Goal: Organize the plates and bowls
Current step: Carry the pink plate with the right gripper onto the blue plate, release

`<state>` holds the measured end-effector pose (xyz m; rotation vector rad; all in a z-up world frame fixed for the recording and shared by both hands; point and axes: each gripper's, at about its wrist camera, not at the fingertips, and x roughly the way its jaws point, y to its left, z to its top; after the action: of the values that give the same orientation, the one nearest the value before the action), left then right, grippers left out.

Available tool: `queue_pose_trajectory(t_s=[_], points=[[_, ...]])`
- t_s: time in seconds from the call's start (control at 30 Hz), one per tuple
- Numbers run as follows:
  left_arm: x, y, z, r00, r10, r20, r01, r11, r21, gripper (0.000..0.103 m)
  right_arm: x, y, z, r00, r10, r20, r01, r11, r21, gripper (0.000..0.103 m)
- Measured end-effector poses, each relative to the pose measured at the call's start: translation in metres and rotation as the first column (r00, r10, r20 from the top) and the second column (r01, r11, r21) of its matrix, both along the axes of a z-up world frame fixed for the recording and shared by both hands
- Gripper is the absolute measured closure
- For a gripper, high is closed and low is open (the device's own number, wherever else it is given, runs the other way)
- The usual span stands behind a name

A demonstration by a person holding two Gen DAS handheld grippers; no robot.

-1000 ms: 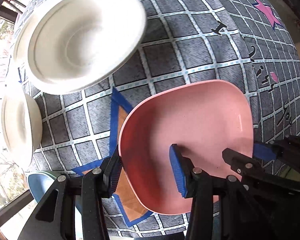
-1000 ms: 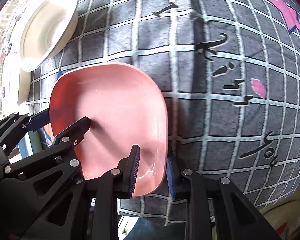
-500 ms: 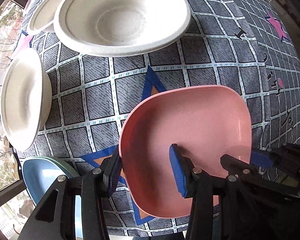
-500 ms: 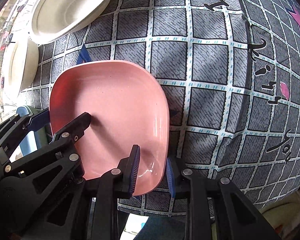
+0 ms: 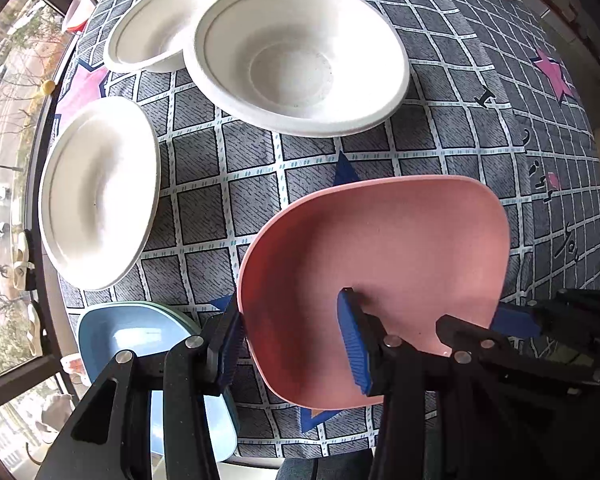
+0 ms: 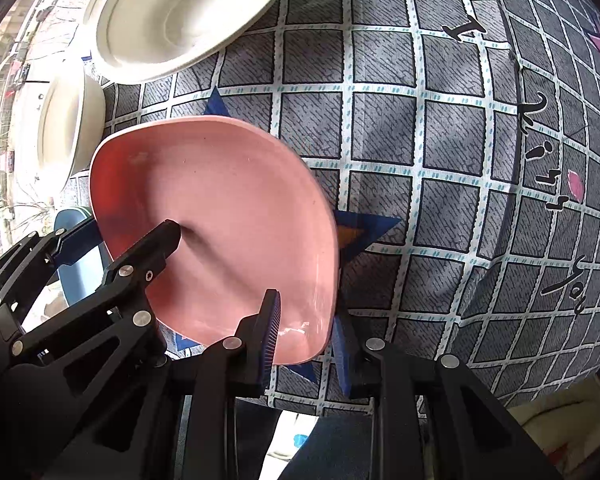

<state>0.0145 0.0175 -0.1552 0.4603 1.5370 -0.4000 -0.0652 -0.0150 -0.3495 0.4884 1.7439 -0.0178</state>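
A pink square plate (image 5: 380, 272) is held up off the table by both grippers. My left gripper (image 5: 292, 344) is shut on its left rim, one blue pad inside and one outside. My right gripper (image 6: 306, 336) is shut on its right rim; the plate also shows in the right wrist view (image 6: 220, 216). A large white bowl (image 5: 300, 56) lies beyond the plate, another white bowl (image 5: 168, 28) behind it, and a third (image 5: 100, 192) at the left. A blue plate (image 5: 140, 340) lies at the near left, below my left gripper.
The table (image 5: 480, 92) carries a grey checked cloth with stars and lettering. A window and its frame (image 5: 32, 160) run along the left edge of the table. The cloth hangs over the near edge (image 6: 500, 380).
Both grippers have lifted the pink plate higher and carried it back toward the near left. More of the white bowls and the blue plate have come into view.
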Motion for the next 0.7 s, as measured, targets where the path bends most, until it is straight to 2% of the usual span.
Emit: queue_pose_trajectory(t_s=[0.13, 0.4, 0.7], points=[[0.004, 0.017, 0.018, 1.0, 0.01, 0.025, -0.01, 1.0, 0.003, 0.055, 0.009, 0.018, 0.016, 0.999, 0.04, 0.014, -0.04, 0.999, 0.004, 0.075], [0.012, 0.089, 0.044, 0.996, 0.078, 0.05, -0.08, 0.996, 0.042, 0.055, 0.021, 0.083, 0.031, 0.988, 0.155, 0.03, -0.156, 0.985, 0.076, 0.075], [0.013, 0.155, 0.038, 0.985, 0.16, 0.059, -0.165, 0.982, 0.094, 0.055, 0.027, 0.164, 0.024, 0.951, 0.307, 0.029, -0.308, 0.943, 0.127, 0.075]])
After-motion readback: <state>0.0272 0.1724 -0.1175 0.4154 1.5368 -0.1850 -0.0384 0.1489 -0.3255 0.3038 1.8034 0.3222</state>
